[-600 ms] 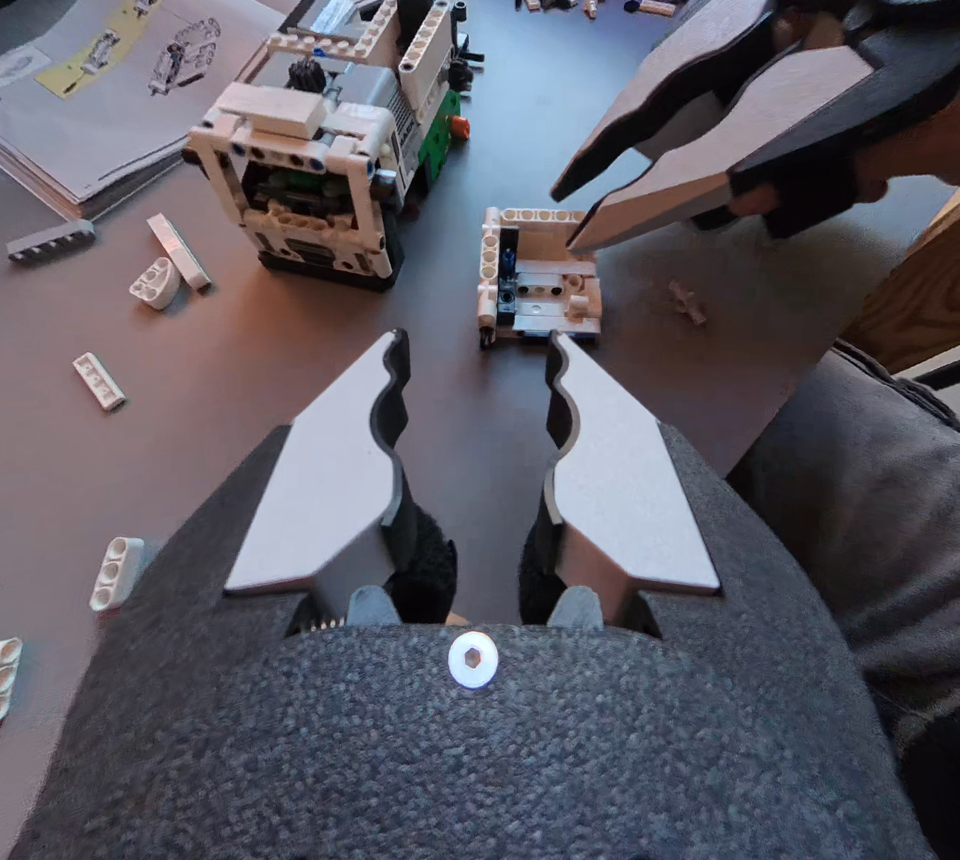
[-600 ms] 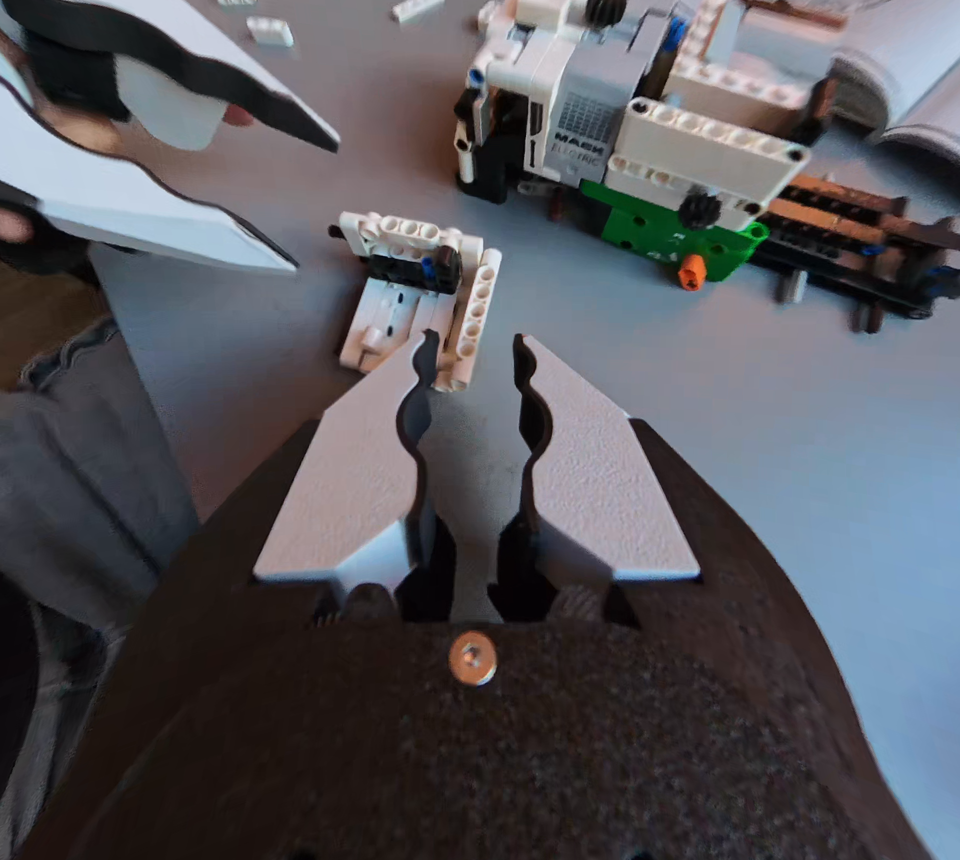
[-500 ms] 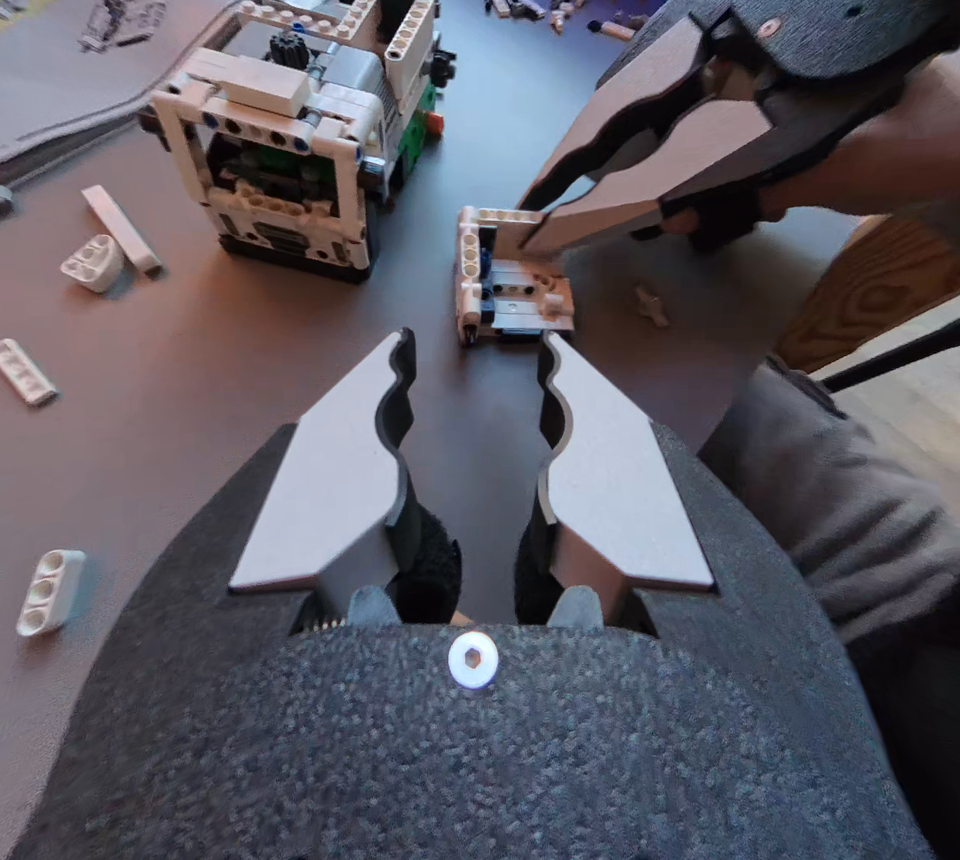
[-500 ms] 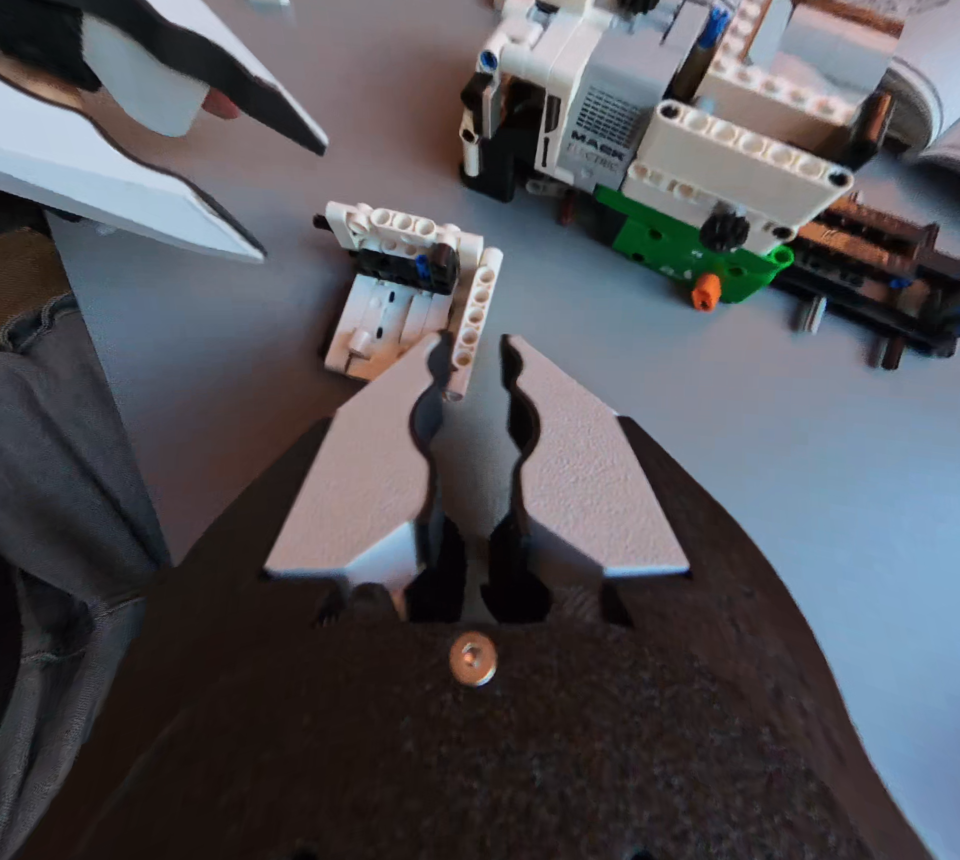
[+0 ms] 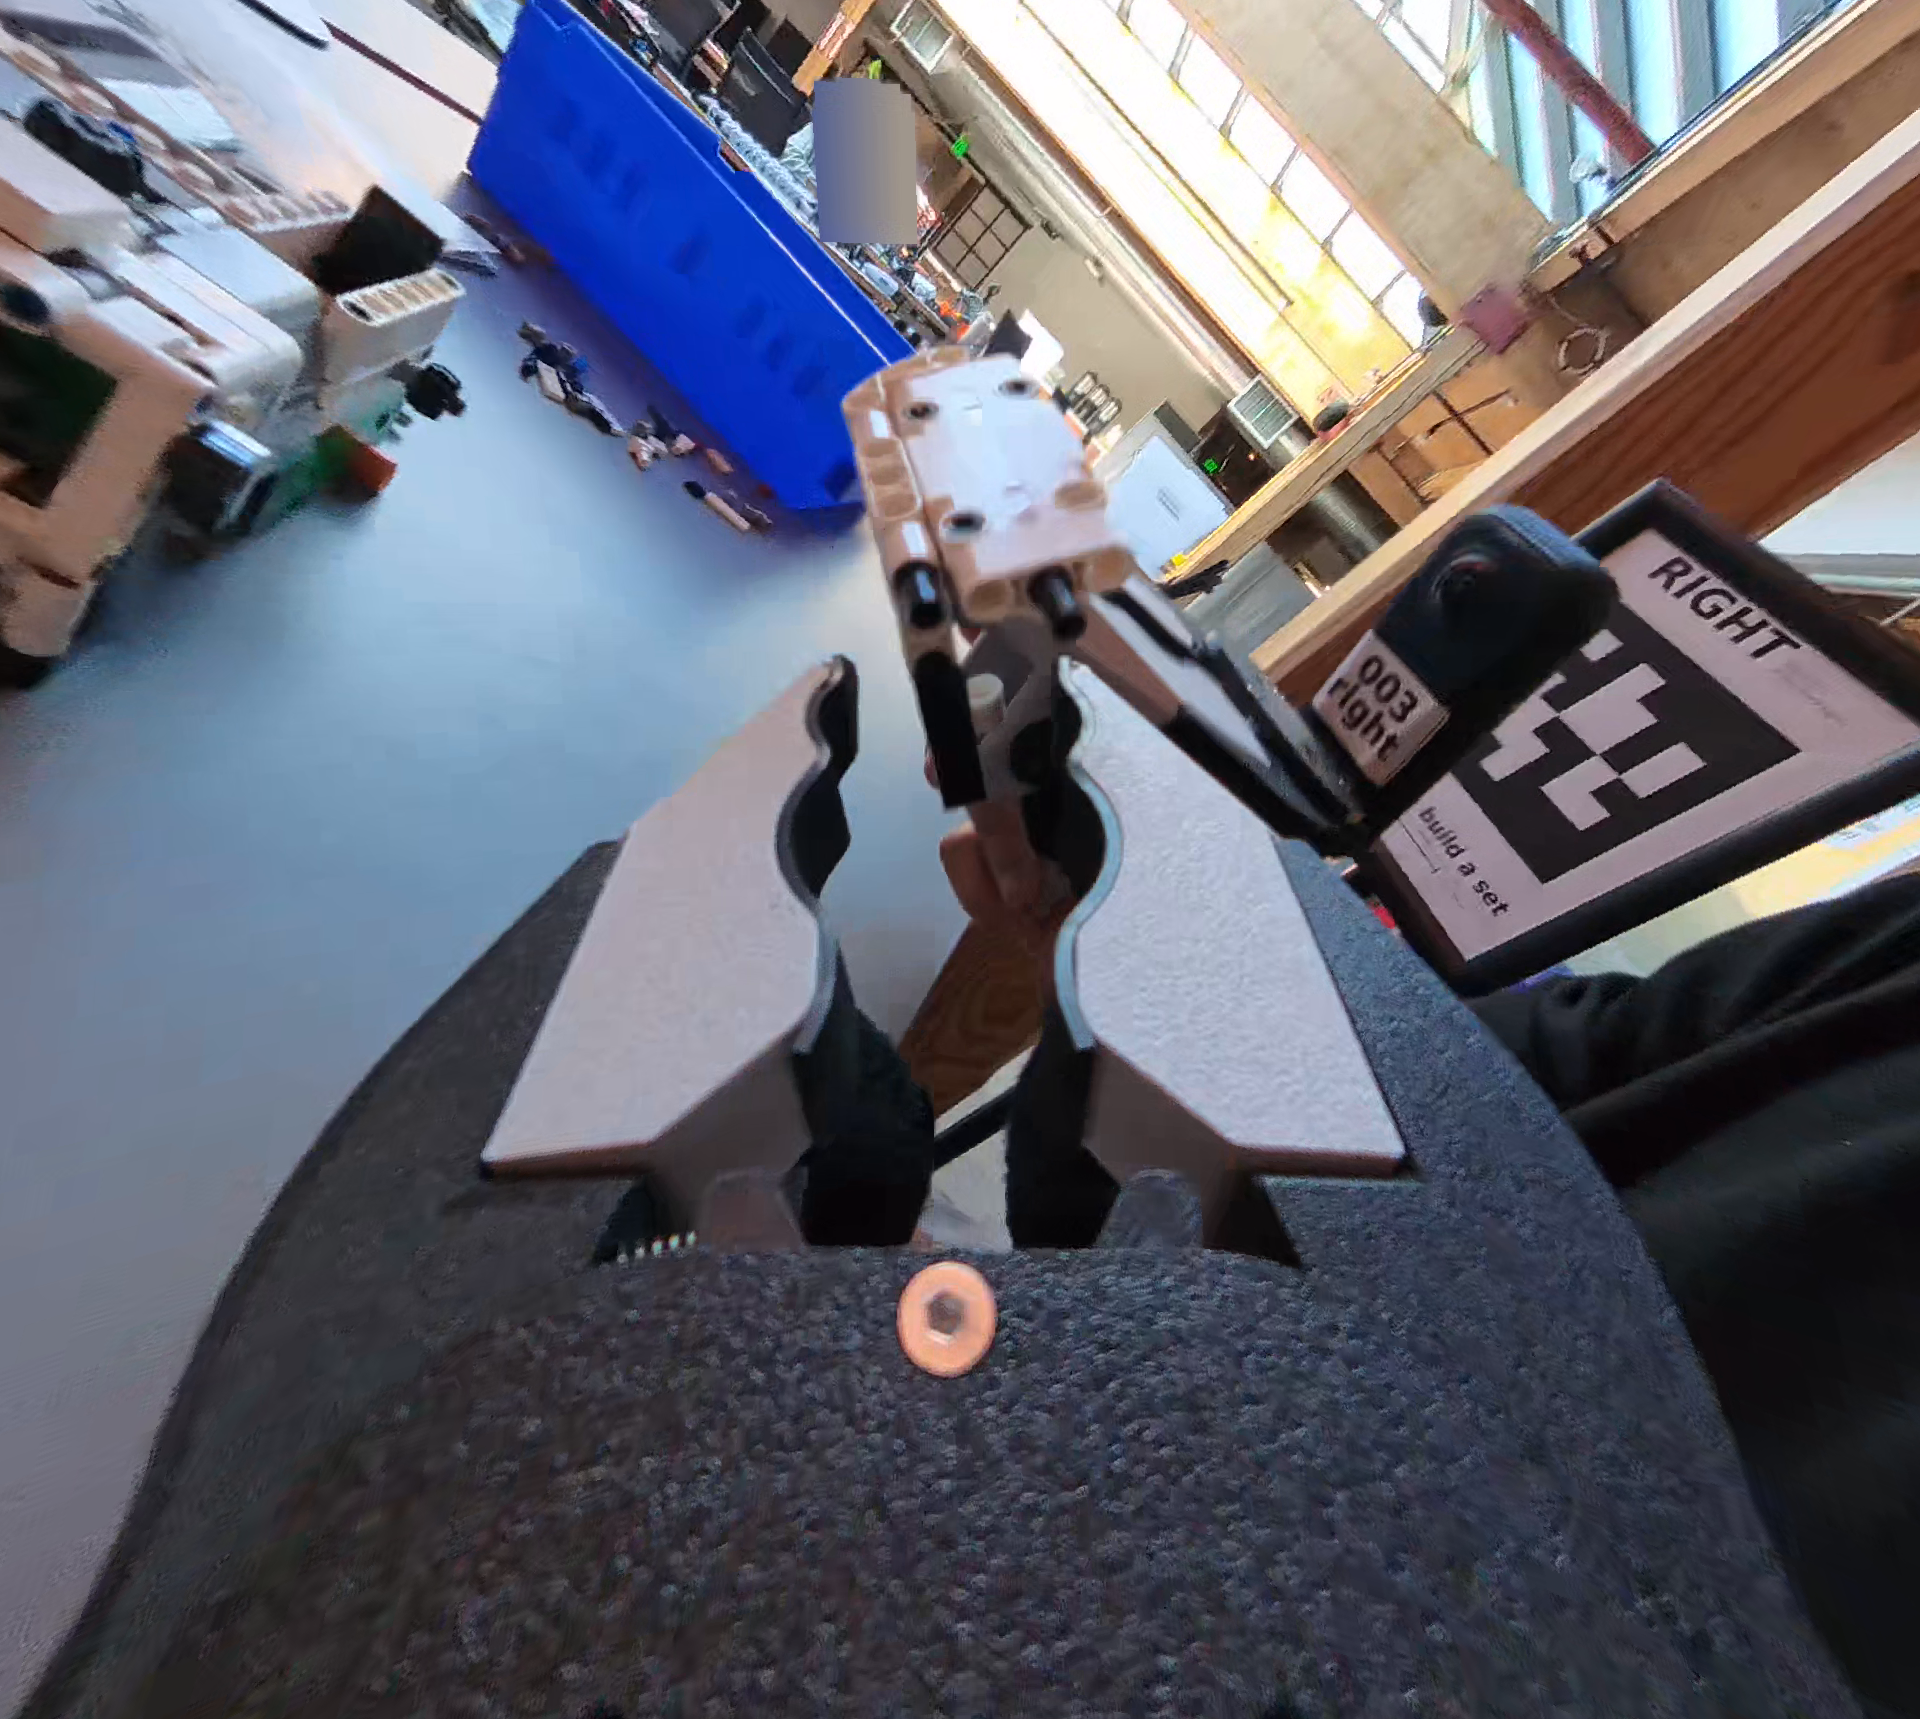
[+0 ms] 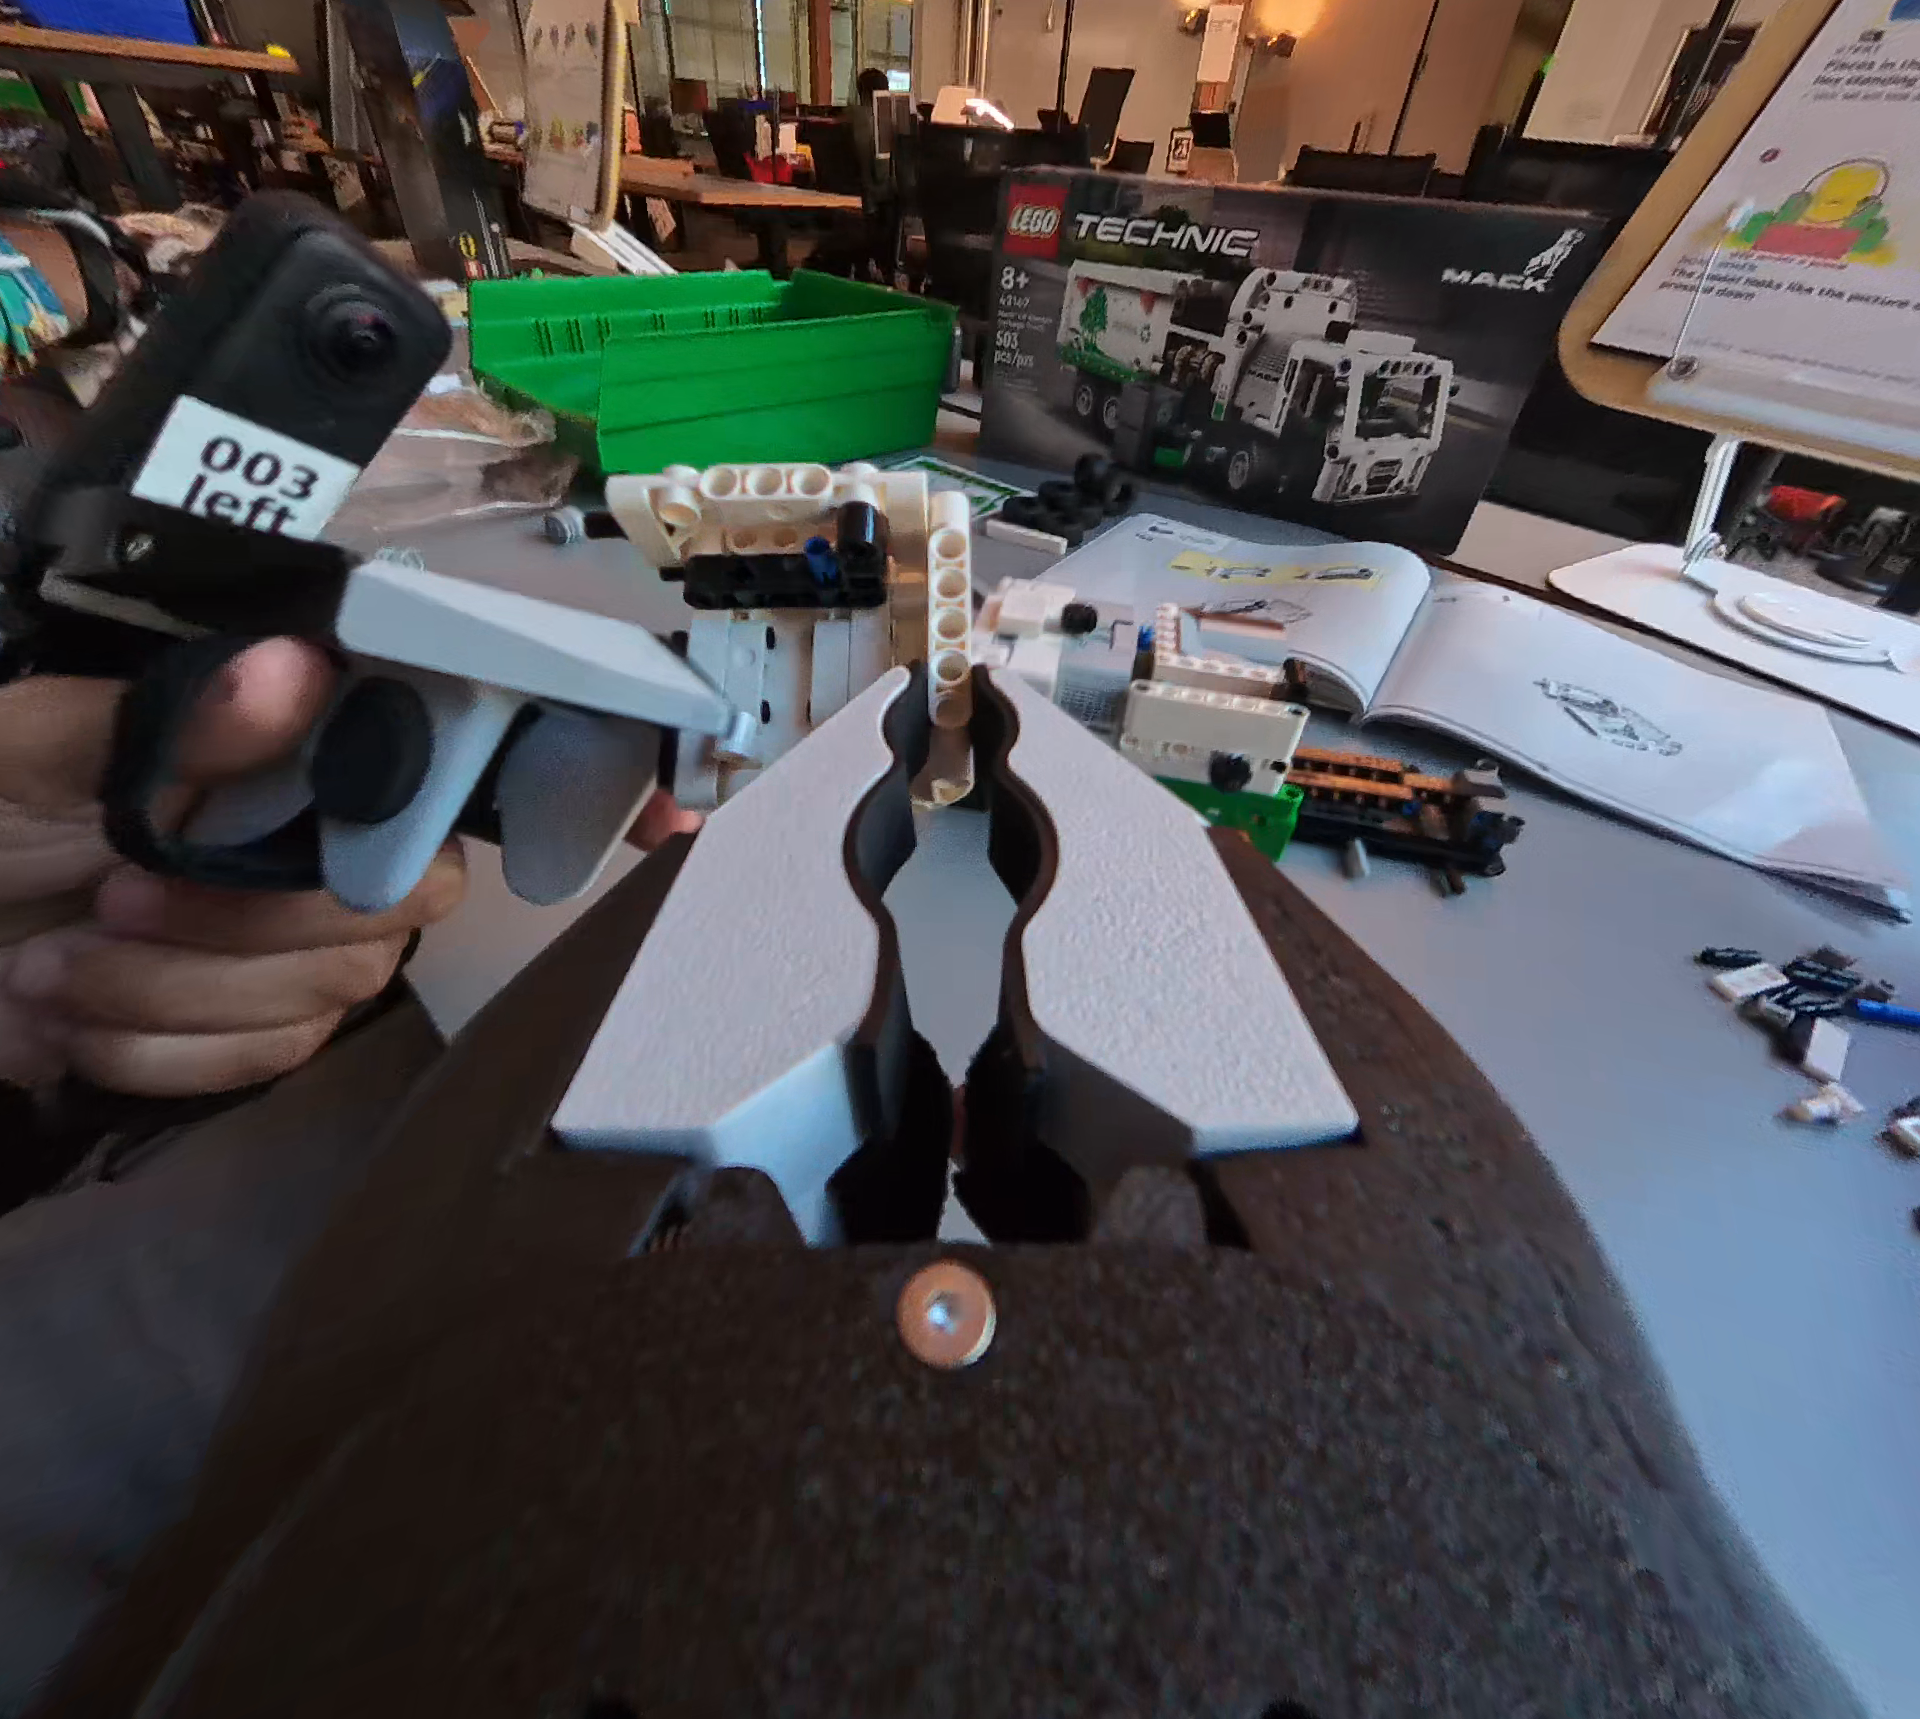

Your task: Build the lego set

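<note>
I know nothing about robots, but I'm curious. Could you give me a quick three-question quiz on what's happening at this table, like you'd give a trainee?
1. True or false: the small white sub-assembly lies flat on the table.
2. Which gripper is clamped on it? A) left gripper B) right gripper C) neither
3. Fill in: the bin behind the sub-assembly in the right wrist view is ____.

Key: 1 false, it is held in the air. 2 B, it pinches a white holed beam, while the left gripper stands open. 3 green.
</note>
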Available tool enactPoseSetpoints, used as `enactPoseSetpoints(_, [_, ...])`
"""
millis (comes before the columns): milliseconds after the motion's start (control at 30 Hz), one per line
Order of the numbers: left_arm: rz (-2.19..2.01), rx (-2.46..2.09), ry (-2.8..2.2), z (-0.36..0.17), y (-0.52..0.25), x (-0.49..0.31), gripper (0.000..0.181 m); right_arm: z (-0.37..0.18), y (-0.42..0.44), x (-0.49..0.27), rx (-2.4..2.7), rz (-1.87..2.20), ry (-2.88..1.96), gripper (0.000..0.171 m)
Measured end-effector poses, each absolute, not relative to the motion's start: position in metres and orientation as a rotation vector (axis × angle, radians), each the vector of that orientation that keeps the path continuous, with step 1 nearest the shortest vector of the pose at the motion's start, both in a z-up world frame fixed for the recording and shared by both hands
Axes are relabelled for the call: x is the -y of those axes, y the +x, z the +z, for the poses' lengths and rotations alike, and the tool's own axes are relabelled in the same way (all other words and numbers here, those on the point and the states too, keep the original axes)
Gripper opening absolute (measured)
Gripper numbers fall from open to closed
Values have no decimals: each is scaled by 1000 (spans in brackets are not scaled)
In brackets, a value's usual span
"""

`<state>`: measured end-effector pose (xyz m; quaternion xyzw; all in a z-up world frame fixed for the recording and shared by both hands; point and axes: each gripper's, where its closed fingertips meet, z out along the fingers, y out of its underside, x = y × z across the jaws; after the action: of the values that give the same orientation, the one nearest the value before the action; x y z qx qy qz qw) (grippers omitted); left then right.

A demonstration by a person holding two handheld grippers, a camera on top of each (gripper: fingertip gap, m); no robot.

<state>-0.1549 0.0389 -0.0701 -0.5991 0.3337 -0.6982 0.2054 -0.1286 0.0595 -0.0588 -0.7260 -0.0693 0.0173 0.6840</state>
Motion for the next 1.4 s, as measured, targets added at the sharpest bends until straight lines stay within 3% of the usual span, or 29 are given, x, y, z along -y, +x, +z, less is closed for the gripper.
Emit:
enactPoseSetpoints(133, [-1975,-841,-1680,-72,-155,-41,15,-67,-135,-50,163,-8,-1605,7])
enactPoseSetpoints(333, [-1993,-759,-1725,-81,-152,-41,6,-70,-137,-47,63,65,-1608,7])
enactPoseSetpoints(967, [-1996,-771,-1671,-83,-152,-47,7,-80,-142,-45,-232,378,-1570,10])
enactPoseSetpoints(1267, [-1863,-903,-1630,-69,-158,-72,8,-66,-144,-42,-16,387,-1634,15])
enactPoseSetpoints(1400, [-1493,-968,-1527,-63,-174,-116,7,-122,-146,-19,140,282,-1970,23])
